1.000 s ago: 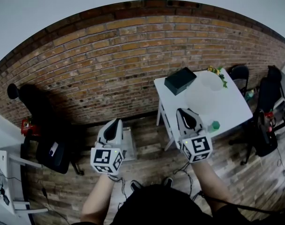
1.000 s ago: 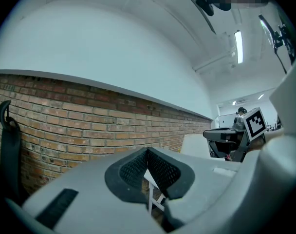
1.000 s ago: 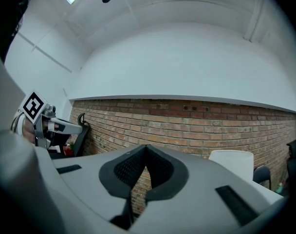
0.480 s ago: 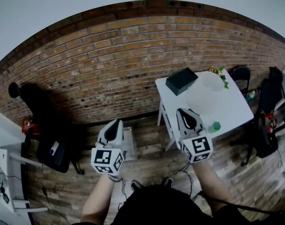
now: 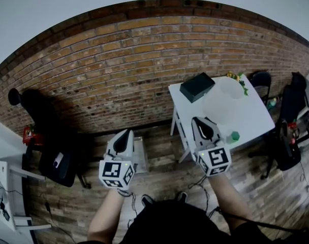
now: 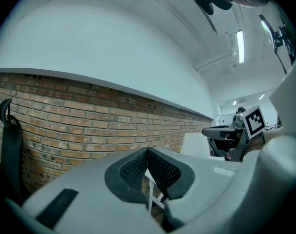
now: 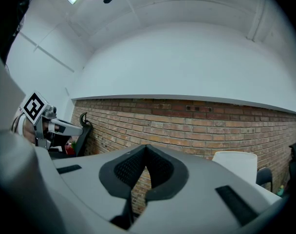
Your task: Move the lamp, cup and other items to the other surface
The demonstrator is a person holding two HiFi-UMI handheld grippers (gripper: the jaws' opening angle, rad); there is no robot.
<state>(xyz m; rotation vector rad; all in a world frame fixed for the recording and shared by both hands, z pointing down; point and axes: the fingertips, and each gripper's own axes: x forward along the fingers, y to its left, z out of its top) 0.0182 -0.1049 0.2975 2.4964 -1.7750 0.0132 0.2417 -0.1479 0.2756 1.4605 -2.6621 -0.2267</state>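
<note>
— How are the tongs?
— Left tongs (image 5: 126,134) and right tongs (image 5: 201,122) are both closed tight and empty, held level above the wood floor (image 5: 159,159).
— And the room?
— There's a brick wall (image 5: 119,70) ahead. A white counter (image 5: 246,116) stands just beyond the right tongs. A small green item (image 5: 235,135) is on it close to their right, with a black box (image 5: 196,87) and a plant (image 5: 236,77) further off. A black chair (image 5: 55,164) is well left of the left tongs.
— Any change?
— No, nothing has moved since a second ago.
</note>
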